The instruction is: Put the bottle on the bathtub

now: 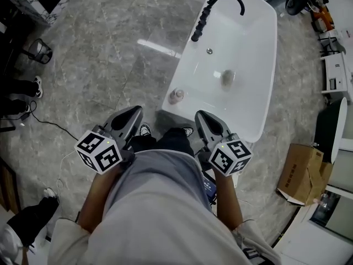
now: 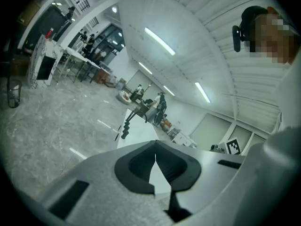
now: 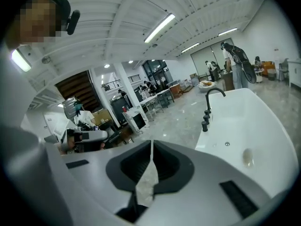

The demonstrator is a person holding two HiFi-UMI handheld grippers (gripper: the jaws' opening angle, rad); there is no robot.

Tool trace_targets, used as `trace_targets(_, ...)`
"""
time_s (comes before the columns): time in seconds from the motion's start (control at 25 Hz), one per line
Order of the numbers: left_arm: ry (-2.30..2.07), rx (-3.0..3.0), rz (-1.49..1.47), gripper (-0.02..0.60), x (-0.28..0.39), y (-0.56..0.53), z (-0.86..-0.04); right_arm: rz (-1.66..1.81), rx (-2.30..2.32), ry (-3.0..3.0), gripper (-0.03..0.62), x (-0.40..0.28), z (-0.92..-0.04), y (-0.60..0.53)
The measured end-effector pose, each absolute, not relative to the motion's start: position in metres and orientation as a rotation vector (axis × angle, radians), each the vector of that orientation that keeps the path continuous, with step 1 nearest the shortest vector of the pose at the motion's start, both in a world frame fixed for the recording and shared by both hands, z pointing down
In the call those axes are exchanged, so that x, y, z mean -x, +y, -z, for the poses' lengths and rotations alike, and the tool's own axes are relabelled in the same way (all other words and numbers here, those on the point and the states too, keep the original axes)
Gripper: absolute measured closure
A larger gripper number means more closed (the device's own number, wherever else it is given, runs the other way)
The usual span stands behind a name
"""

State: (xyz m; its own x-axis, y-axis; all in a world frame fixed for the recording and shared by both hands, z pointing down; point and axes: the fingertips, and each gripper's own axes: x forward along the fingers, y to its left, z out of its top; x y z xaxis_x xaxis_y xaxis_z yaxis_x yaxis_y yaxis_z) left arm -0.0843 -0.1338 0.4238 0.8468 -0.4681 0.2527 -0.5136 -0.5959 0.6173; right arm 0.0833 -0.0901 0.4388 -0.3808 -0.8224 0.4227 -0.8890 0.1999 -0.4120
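Both your grippers are held close in front of your body, level with each other, at the near end of the bathtub [image 1: 268, 76]. Left gripper [image 1: 134, 114]: in the left gripper view the jaws meet at their tips with nothing between them, so it is closed and empty [image 2: 155, 147]. Right gripper [image 1: 203, 116]: in the right gripper view only a thin slit shows between the jaws and nothing sits in it, so it is also closed and empty [image 3: 151, 145]. The bottle [image 1: 176, 96] stands upright on the near left corner of the tub rim, seen from above as a small round pale shape; it is between your two grippers and just beyond them, clear of both. The tub is white and runs away from you toward the far right. The black faucet [image 1: 212, 7] is mounted on the far left rim and arches over the basin. The drain [image 1: 228, 77] lies on the tub floor, well apart from the bottle. The tub stands on a grey marbled floor [image 1: 110, 54]. A cardboard box [image 1: 300, 173] sits on the floor to the right of the tub's near end. The right gripper view also takes in the tub [image 3: 263, 140] and the faucet [image 3: 209, 105], to the right of the jaws
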Motion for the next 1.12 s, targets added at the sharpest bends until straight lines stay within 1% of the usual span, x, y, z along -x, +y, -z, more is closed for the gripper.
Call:
trace_targets(0.4, -0.693, -2.354, -0.161, 0.574, 0.078, -0.139, -0.431, -0.851, -1.692, -2.337, 0.582, -0.075, -0.429, -0.092)
trace_targets(1.12, -0.713, -2.285, -0.135, 0.572, 0.091, -0.150, -0.437, -0.879, -1.737, -2.276, 0.582, -0.082, -0.437, -0.105)
